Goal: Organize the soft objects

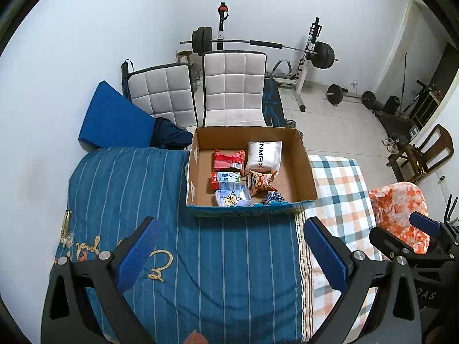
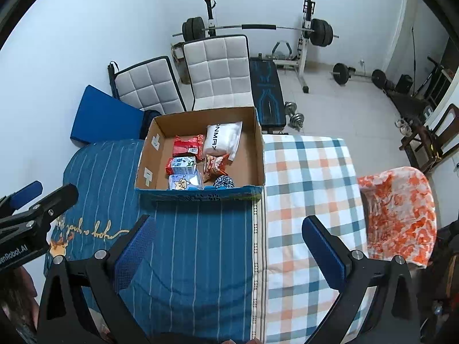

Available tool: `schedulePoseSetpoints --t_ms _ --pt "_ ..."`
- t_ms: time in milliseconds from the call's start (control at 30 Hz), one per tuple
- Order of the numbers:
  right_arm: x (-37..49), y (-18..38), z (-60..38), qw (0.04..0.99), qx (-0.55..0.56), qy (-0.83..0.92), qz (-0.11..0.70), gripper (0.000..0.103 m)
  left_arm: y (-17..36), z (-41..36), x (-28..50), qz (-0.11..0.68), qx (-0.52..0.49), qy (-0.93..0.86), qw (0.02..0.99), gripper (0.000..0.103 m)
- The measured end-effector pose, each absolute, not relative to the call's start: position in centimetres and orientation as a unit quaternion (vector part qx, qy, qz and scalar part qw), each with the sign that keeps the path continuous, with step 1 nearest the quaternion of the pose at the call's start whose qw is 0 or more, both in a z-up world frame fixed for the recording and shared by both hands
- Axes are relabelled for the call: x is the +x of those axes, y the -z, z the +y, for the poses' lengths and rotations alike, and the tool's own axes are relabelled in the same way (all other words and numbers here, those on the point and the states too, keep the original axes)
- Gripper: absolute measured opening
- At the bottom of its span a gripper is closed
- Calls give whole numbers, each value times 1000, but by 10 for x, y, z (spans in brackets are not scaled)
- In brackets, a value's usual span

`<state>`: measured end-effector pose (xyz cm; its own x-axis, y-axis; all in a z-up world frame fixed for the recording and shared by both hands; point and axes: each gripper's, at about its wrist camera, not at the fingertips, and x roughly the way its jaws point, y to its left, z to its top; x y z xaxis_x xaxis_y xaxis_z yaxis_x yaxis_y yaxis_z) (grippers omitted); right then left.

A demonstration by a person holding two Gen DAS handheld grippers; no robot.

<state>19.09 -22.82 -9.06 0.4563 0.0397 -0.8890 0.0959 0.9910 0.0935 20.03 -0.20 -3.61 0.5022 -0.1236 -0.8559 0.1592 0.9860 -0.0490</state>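
An open cardboard box [image 1: 301, 160] [image 2: 258, 146] stands on the bed. Inside lie a white packet [image 1: 264, 156] [image 2: 221, 139], a red packet [image 1: 228, 160] [image 2: 186, 144], a red-and-white carton [image 1: 226, 180] [image 2: 182, 165], a pale blue star packet [image 1: 233, 197] [image 2: 183, 183], an orange patterned plush [image 1: 258, 182] [image 2: 213, 167] and a blue-white rope ball [image 1: 273, 198] [image 2: 223, 182]. My left gripper [image 1: 229, 246] is open and empty above the blue striped cover, short of the box. My right gripper [image 2: 229, 243] is open and empty over the cover's seam. An orange floral blanket [image 1: 398, 209] [image 2: 398, 212] lies at the right.
The bed carries a blue striped cover [image 1: 129, 189] [image 2: 200, 243] and a checked sheet [image 1: 341, 189] [image 2: 307, 177]. Two white padded chairs [image 1: 233, 86] [image 2: 218, 68], a blue mat [image 1: 114, 117], a weight bench, barbells and dumbbells [image 2: 295, 114] stand beyond. A wooden chair [image 1: 424, 154] is at right.
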Motion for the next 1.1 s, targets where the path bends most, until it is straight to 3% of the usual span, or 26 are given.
schedulePoseSetpoints --t_ms 367,1100 --pt "144 66 -223 852 50 13 521 103 24 5 175 478 3 77 875 103" --pt "162 42 -235 879 36 52 474 103 20 -10 173 442 37 43 895 103"
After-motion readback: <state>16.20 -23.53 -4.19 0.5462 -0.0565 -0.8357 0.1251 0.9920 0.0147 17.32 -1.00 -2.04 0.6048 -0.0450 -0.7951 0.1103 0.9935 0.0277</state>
